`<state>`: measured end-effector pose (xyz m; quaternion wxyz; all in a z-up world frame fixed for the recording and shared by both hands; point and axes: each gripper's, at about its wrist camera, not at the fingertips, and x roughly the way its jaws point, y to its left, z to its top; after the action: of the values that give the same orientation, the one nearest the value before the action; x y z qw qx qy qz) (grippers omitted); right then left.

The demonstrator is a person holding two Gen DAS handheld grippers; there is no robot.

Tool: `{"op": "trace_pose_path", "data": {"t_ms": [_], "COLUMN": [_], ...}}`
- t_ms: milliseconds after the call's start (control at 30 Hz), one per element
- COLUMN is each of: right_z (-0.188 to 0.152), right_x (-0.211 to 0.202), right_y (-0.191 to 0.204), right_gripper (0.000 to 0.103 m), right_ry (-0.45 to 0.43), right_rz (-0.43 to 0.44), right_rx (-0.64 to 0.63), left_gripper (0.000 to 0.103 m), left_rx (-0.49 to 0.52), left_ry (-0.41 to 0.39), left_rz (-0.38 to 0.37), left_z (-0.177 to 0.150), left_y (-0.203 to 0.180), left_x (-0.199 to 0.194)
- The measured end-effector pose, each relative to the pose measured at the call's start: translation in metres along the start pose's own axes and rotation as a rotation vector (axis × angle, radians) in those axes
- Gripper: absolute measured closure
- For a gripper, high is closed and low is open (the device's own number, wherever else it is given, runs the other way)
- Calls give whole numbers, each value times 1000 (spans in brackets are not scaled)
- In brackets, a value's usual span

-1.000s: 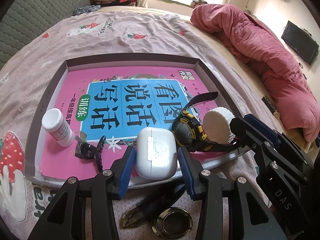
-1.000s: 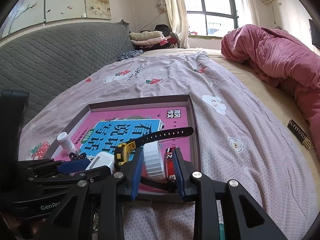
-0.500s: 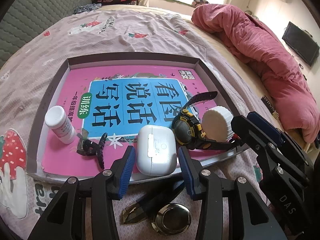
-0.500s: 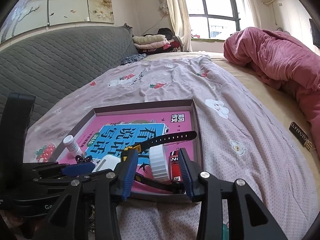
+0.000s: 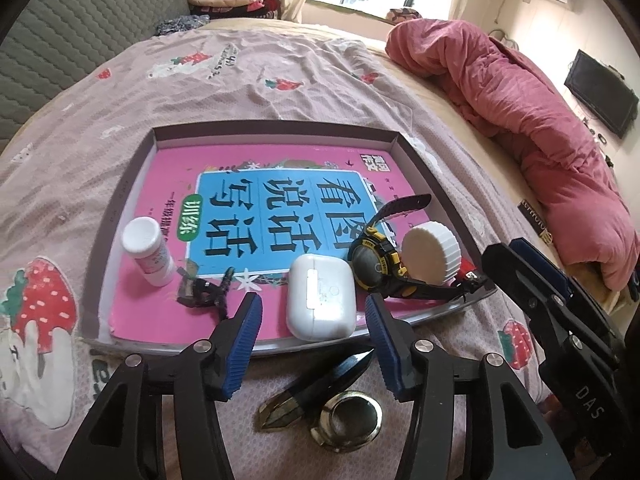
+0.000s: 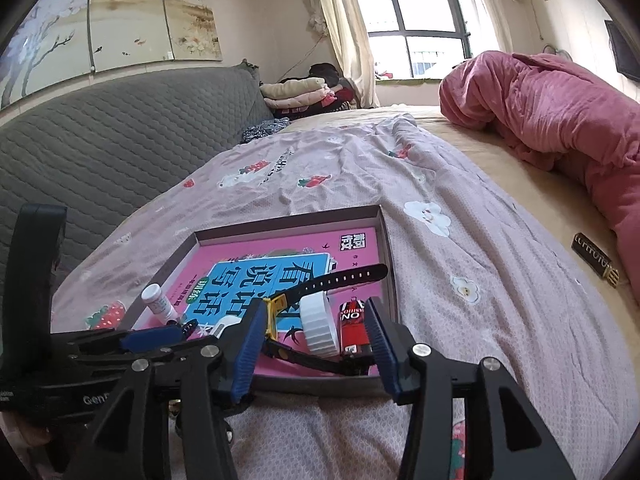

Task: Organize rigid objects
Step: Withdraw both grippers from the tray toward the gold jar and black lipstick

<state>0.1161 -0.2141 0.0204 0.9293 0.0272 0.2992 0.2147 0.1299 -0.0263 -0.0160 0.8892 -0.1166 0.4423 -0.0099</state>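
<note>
A shallow box tray (image 5: 276, 125) (image 6: 288, 222) on the bed holds a pink book (image 5: 280, 196), a white earbuds case (image 5: 320, 300), a yellow-black watch (image 5: 374, 260) (image 6: 344, 278), a white ribbed cap (image 5: 432, 252) (image 6: 318, 324), a white pill bottle (image 5: 146, 250) (image 6: 158, 300), a black clip (image 5: 204, 290) and a red lighter (image 6: 352, 330). My left gripper (image 5: 314, 332) is open and empty, just in front of the earbuds case. My right gripper (image 6: 314, 344) is open and empty, near the cap and lighter. Black-gold nail clippers (image 5: 312, 392) and a round metal tin (image 5: 350, 420) lie on the sheet below my left gripper.
A rumpled red quilt (image 5: 520, 92) (image 6: 560, 112) lies along the right of the bed. A small dark bar (image 6: 594, 260) lies on the sheet at the right. A grey padded headboard (image 6: 100, 136) is at the left, with folded clothes (image 6: 304, 94) beyond.
Both grippers have pulled back a little from the tray and stayed open. The earbuds case, formerly between my left fingers, now lies just ahead of them. Objects in the tray have not moved.
</note>
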Motion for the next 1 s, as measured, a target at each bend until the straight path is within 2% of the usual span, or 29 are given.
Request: {"op": "trace_pose_path", "data": {"t_ms": [567, 1000], "right_z": [-6, -26], "right_x": [-27, -40], "right_y": [31, 56], "right_gripper": [48, 48], "right_ry": [-15, 53], "right_rz": [14, 50], "right_rx": [-92, -150], "left_gripper": [47, 47], "left_rx": [-51, -36], "left_ry": [-42, -41], "left_rz": [31, 34], "left_z": [-7, -21], "left_y": [38, 42], "left_x": [-47, -70]}}
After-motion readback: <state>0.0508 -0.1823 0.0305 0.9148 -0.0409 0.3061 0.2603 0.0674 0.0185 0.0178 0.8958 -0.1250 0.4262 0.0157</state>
